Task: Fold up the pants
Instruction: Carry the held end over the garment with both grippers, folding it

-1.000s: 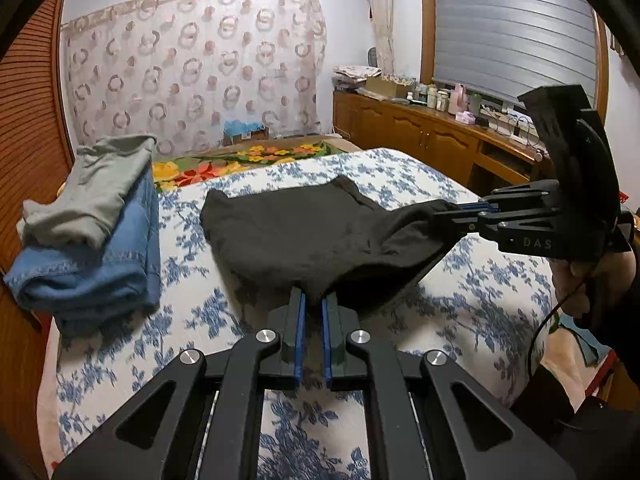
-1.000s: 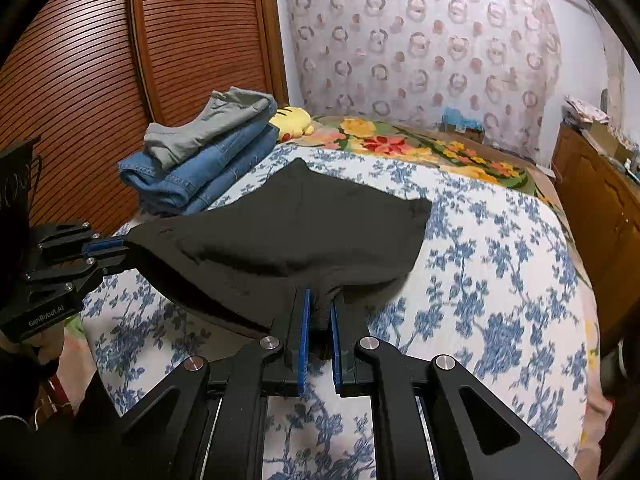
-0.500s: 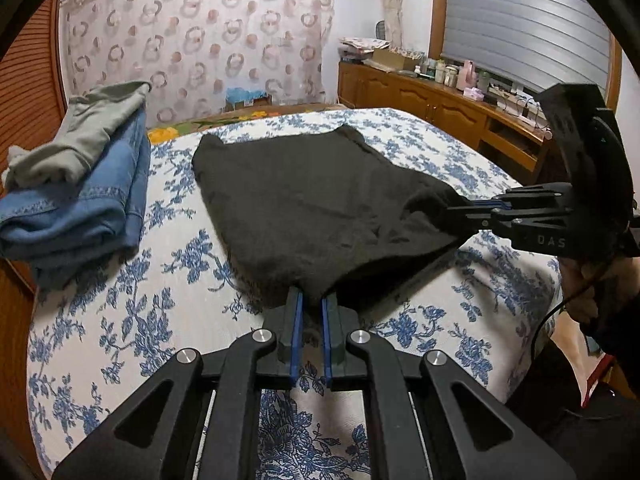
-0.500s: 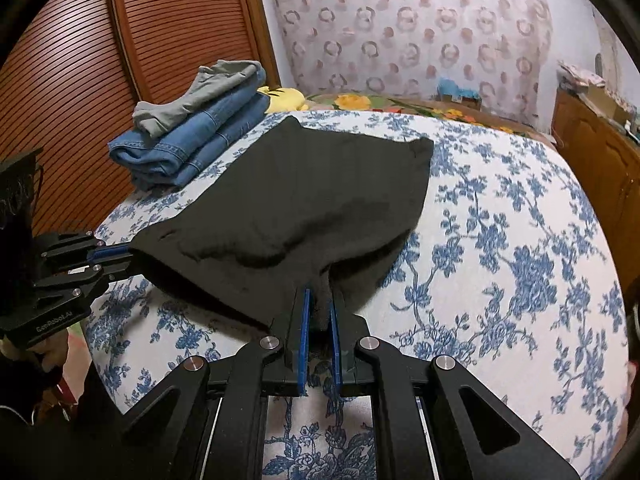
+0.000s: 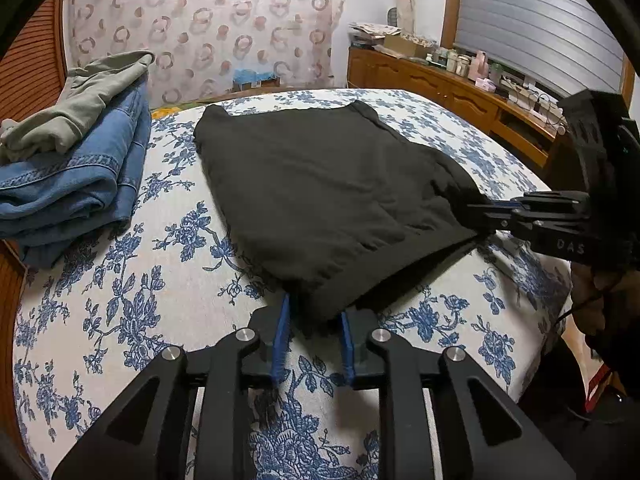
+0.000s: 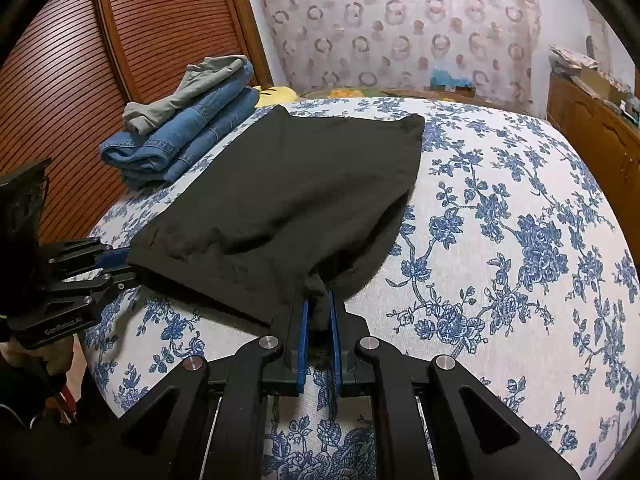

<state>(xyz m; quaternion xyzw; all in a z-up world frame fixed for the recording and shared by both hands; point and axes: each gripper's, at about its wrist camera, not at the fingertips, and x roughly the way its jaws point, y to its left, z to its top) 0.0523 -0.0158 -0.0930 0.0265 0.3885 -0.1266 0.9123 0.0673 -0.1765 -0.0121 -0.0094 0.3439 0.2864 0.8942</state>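
The black pants (image 5: 320, 200) lie folded and flat in the middle of the bed (image 5: 168, 280), which has a white cover with blue flowers. The left hand-held gripper (image 5: 314, 326) is at the near corner of the pants. Its jaws are opening, and the corner of the cloth sits between the blue pads (image 5: 280, 336) without being squeezed. The right hand-held gripper (image 6: 318, 320) is at the other near corner of the pants, and its jaws are pinched tight on a bunch of the black cloth. That edge of the pants is lifted a little off the bed. Beside the pants, on the side by the brown wooden door (image 6: 80, 60), sits a stack of folded blue jeans (image 5: 72, 184) with a grey piece of clothing (image 5: 80, 100) on top.
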